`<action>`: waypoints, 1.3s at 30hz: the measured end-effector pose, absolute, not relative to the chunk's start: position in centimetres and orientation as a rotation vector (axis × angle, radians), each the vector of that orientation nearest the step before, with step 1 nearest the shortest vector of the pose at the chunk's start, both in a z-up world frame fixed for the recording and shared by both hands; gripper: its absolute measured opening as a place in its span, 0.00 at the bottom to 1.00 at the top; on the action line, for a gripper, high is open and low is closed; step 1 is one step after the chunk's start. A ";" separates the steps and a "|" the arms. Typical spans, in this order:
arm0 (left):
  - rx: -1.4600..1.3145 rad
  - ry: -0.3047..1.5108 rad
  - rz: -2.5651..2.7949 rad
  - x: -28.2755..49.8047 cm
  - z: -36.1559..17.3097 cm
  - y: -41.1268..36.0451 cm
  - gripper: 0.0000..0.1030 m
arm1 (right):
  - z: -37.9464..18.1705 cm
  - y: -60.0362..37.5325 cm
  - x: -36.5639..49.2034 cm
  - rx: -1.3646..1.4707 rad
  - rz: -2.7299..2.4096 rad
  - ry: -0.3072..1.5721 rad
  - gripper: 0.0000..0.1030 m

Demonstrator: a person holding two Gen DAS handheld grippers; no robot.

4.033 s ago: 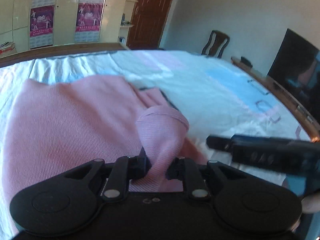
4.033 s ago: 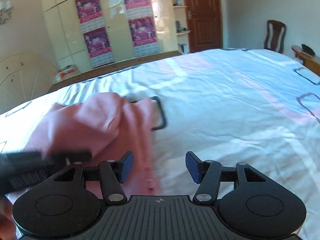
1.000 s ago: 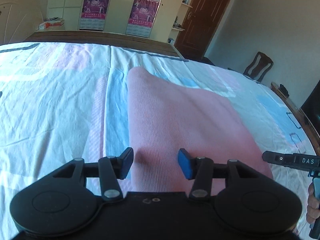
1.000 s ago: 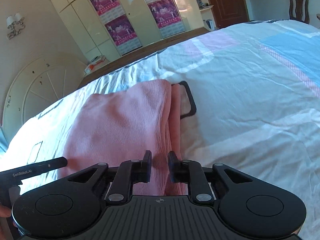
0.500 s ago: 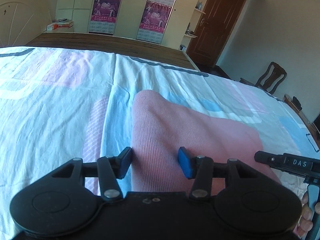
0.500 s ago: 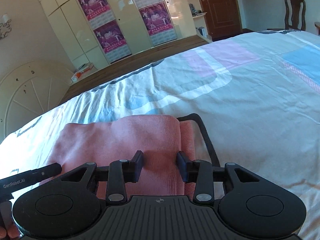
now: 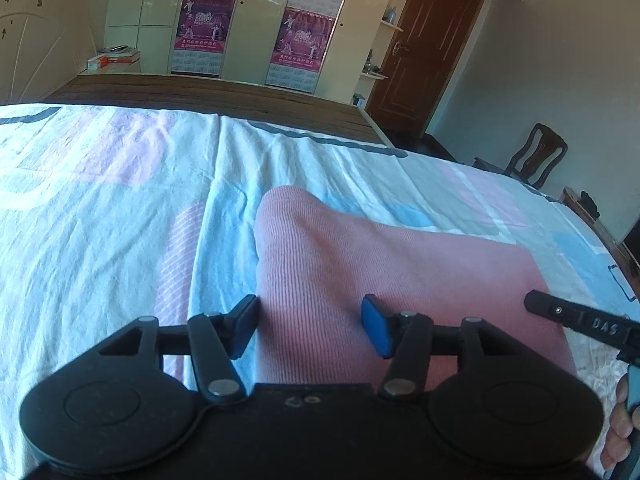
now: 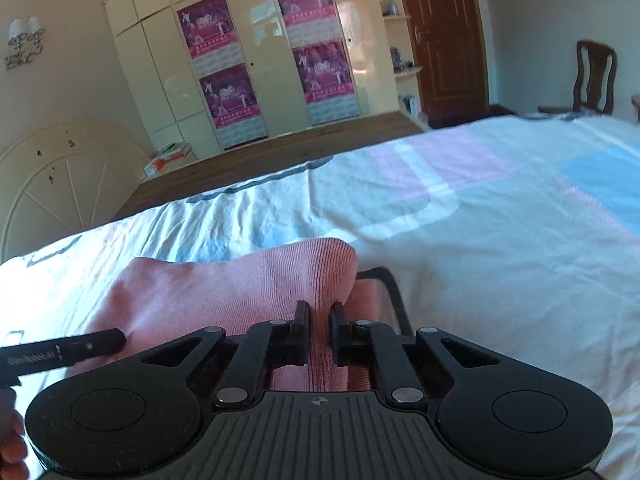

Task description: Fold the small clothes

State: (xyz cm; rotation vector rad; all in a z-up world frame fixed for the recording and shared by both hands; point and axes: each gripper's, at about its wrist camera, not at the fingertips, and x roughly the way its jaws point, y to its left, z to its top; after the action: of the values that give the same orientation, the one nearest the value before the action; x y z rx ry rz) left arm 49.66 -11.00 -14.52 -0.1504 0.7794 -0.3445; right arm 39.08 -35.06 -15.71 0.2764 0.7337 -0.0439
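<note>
Pink knit garment [image 7: 360, 276] lies folded on the bed sheet [image 7: 100, 220], lower middle of frame. Left hand-held gripper [image 7: 310, 326] has just widened, straddling the garment's edge without pinching; the right hand-held gripper [image 8: 319, 330] just clamped onto its fold. "DAS" shows on the right one at the left view's right edge; posters [image 7: 204, 24] read "2010".

Wardrobe [image 7: 240, 20] with posters [image 8: 224, 76], brown door [image 7: 424, 56], chair [image 7: 536, 156]

- Left of the pink garment [image 7: 360, 272], the bedsheet [image 7: 100, 220] lies bare, free for passage.
- Right of the garment, bare sheet too.
- Beyond the garment, a wooden footboard [image 7: 200, 96] bounds the bed.
</note>
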 end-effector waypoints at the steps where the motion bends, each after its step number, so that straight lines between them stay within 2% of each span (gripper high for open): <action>1: -0.140 0.787 -0.339 49.8 -14.7 -11.3 0.62 | -16.4 -35.0 39.3 0.234 -0.068 0.762 0.07; 3: -0.127 0.825 -0.328 50.2 -15.7 -11.6 0.64 | -18.4 -35.9 40.2 0.269 -0.083 0.845 0.08; 6: -0.159 0.832 -0.316 50.2 -15.9 -10.8 0.66 | -17.7 -36.3 40.0 0.276 -0.082 0.813 0.08; 9: -0.161 0.776 -0.317 49.5 -14.3 -10.3 0.60 | -15.6 -35.9 39.1 0.264 -0.087 0.733 0.08; 11: -0.132 0.708 -0.321 49.0 -13.2 -10.6 0.60 | -14.6 -35.5 39.1 0.259 -0.074 0.692 0.08; 15: -0.118 0.715 -0.355 49.9 -13.6 -12.0 0.54 | -15.3 -33.6 40.7 0.232 -0.017 0.728 0.08; 21: -0.072 0.774 -0.299 51.4 -16.2 -13.0 0.59 | -18.5 -31.9 42.3 0.093 -0.082 0.780 0.08; 23: -0.070 0.778 -0.299 51.2 -16.1 -12.8 0.59 | -19.0 -32.9 42.2 0.135 -0.089 0.776 0.08; 25: -0.093 0.776 -0.296 50.7 -15.2 -12.0 0.55 | -18.9 -33.0 42.3 0.138 -0.085 0.786 0.08; 30: -0.098 0.734 -0.329 47.0 -13.3 -10.1 0.55 | -17.2 -33.6 40.8 0.193 -0.045 0.768 0.08; 34: -0.055 0.759 -0.370 44.7 -14.0 -10.6 0.57 | -15.4 -32.4 38.2 0.194 0.006 0.724 0.08; 39: -0.052 0.769 -0.347 44.6 -15.0 -11.5 0.58 | -17.5 -31.0 37.5 0.108 -0.008 0.828 0.08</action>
State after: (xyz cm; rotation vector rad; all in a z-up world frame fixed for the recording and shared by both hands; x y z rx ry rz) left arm 44.58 -11.50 -15.00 -0.0519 0.7686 -0.3475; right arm 37.51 -30.97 -17.54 0.1081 0.8279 -0.0077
